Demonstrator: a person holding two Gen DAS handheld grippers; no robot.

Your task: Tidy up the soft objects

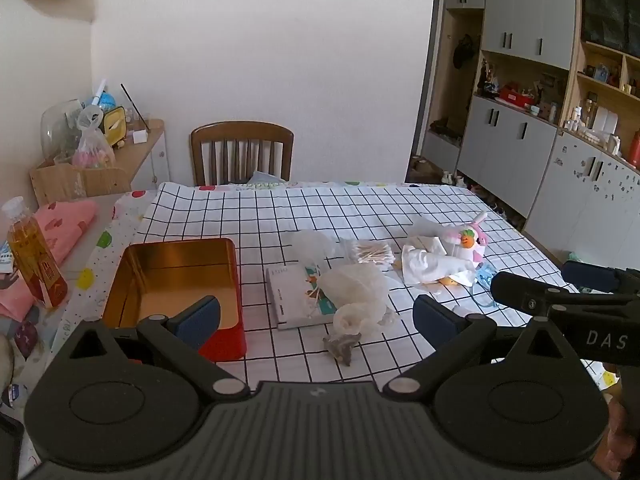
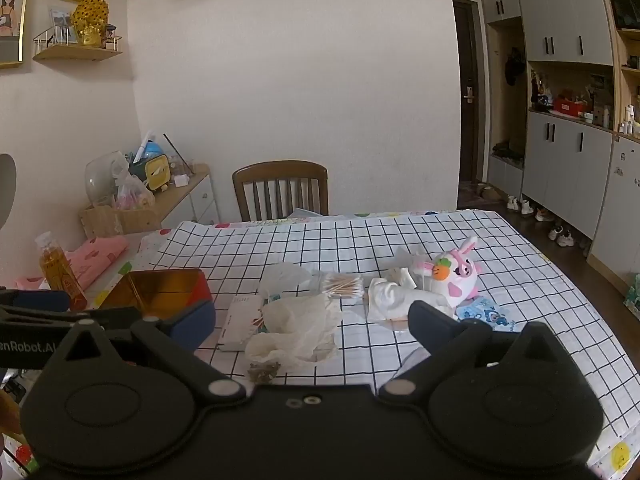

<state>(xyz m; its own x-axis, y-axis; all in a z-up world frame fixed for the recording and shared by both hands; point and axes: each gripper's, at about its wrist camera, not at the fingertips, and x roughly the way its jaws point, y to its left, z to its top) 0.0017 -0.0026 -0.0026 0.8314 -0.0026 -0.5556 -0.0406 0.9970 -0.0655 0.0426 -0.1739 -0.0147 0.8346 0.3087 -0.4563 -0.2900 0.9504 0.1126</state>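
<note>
One checked tablecloth [image 1: 320, 216], wooden chair [image 1: 242, 152] behind.

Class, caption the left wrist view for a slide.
Open left gripper above checked tablecloth, facing empty tin and plush rabbit.

Counter [image 1: 360, 216] under a white black-grid cloth. Left side: open gold-lined tin [image 1: 180, 280], empty. Centre: flat white box [image 1: 288, 300] with a crumpled translucent bag [image 1: 360, 296] partly over it; cotton swabs packet [image 1: 370, 254] just behind. Right: white cloth [image 1: 428, 266], touching a pink-and-white plush rabbit [image 1: 468, 240]. Near edge: small grey-brown lump [image 1: 340, 346].
</note>
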